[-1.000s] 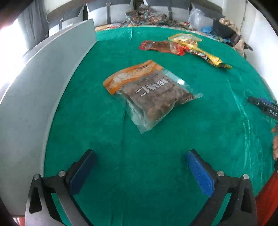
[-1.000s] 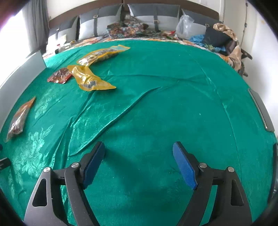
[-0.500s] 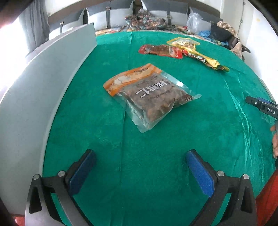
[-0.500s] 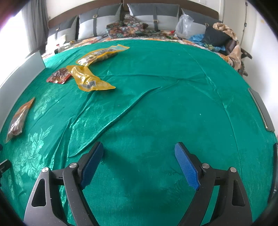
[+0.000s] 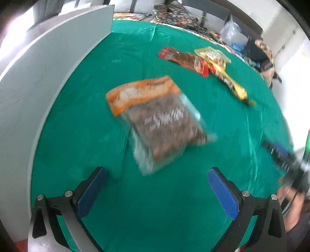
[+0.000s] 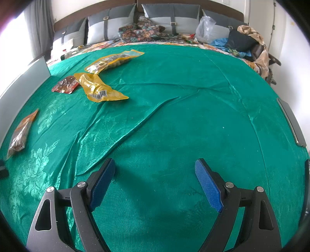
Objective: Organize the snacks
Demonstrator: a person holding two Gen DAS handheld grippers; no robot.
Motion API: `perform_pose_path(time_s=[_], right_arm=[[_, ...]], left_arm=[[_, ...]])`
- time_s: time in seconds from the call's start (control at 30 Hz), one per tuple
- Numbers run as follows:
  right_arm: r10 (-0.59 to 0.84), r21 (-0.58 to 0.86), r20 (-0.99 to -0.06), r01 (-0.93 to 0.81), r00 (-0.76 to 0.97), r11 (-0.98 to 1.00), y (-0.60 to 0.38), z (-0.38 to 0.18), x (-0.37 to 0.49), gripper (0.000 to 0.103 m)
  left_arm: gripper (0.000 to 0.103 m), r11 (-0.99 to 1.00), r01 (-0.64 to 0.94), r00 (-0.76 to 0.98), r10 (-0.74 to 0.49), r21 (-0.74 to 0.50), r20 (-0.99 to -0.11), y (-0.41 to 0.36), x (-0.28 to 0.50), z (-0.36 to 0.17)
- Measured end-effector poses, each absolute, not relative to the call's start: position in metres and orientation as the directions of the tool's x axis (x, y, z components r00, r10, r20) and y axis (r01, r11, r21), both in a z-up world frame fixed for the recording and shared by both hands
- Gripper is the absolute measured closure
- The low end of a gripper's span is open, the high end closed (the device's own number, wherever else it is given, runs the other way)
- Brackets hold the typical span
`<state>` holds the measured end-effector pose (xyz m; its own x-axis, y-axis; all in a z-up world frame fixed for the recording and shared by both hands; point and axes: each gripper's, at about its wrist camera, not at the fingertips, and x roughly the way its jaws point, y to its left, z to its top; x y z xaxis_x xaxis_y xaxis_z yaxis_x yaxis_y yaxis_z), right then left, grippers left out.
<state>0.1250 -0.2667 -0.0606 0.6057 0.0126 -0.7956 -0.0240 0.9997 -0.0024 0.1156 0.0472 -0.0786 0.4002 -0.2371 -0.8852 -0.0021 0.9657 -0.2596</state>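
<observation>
On the green tablecloth (image 6: 174, 116) nothing looks sorted yet: my left gripper (image 5: 157, 186) gapes wide and empty before the orange-topped nut bag (image 5: 157, 120), my right gripper (image 6: 155, 182) equally wide, while the red packet (image 6: 65, 85) and two yellow pouches (image 6: 96, 89) lie scattered beyond.

green cloth (image 6: 174, 108), grey pillows (image 6: 170, 18), clear plastic bag (image 6: 205, 29)

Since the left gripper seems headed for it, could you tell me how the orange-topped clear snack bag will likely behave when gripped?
The orange-topped bag lies flat and bulges with brown pieces, so it will probably sag and shift. Its clear film looks glossy, likely slippery between the left gripper pads. A flat pouch shouldn't roll.
</observation>
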Motion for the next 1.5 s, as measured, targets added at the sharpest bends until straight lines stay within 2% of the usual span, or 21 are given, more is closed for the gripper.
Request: perform_pose_path(time_s=[0.23, 0.4, 0.53, 0.97, 1.5], right_arm=[[0.013, -0.002, -0.796, -0.024, 0.606, 1.000, -0.267, -0.060, 0.125, 0.016], [0.013, -0.002, -0.796, -0.024, 0.606, 1.000, -0.267, -0.060, 0.125, 0.016], [0.013, -0.002, -0.795, -0.024, 0.606, 1.000, -0.267, -0.060, 0.125, 0.016], [0.013, -0.002, -0.795, -0.024, 0.606, 1.000, -0.267, -0.061, 0.125, 0.016], [0.013, -0.002, -0.795, -0.024, 0.607, 1.000, -0.268, -0.061, 0.125, 0.016]], left_arm=[[0.000, 0.968, 0.013, 0.368, -0.237, -0.250, -0.899, 0.040, 0.166, -0.079], [0.000, 0.990, 0.060, 0.369, -0.140, -0.127, -0.919, 0.022, 0.196, -0.083], [0.000, 0.995, 0.095, 0.430, -0.051, -0.011, -0.901, 0.009, 0.203, -0.090], [0.000, 0.989, 0.149, 0.550, -0.089, -0.008, -0.831, 0.019, 0.188, -0.092], [0.000, 0.989, 0.147, 0.561, -0.089, -0.006, -0.823, 0.017, 0.188, -0.093]])
